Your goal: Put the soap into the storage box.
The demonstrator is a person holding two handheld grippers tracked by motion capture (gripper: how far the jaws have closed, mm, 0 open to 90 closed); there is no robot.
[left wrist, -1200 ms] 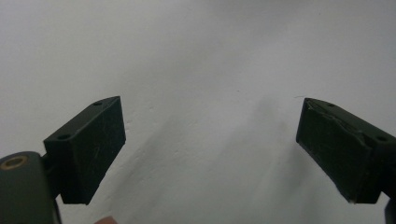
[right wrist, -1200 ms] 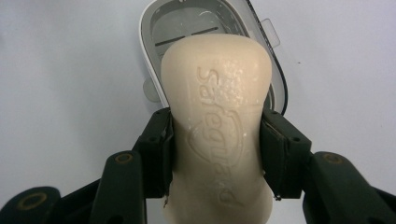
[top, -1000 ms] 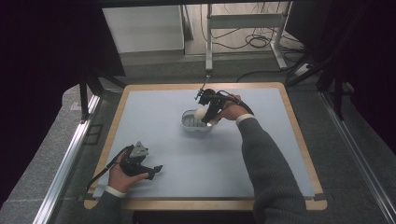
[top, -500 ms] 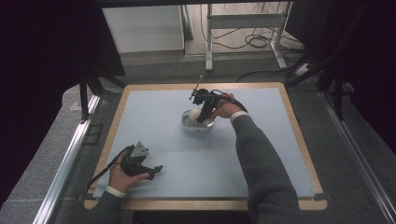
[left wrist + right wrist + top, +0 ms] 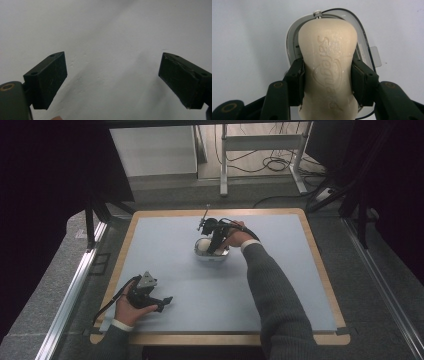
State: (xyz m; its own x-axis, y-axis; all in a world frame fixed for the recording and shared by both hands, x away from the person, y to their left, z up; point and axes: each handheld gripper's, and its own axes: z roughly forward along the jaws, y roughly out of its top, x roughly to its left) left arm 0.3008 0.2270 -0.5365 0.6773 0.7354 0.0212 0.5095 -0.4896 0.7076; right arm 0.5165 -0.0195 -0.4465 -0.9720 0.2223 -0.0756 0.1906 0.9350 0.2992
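The right gripper pinched a cream bar of soap across its waist, both pads pressed flat against the bar's sides, and held it directly above a white soap dish whose rim and clear lid showed behind the bar. From the high view the right gripper stood over the dish near the middle of the pale blue mat, with the soap just at the dish's edge. The step in hand looked like setting the soap into the dish. The next move probably called for lowering the bar until it rested in the dish, then parting the pads. The left gripper sat apart near the mat's front left, its jaws spread wide with nothing between them.
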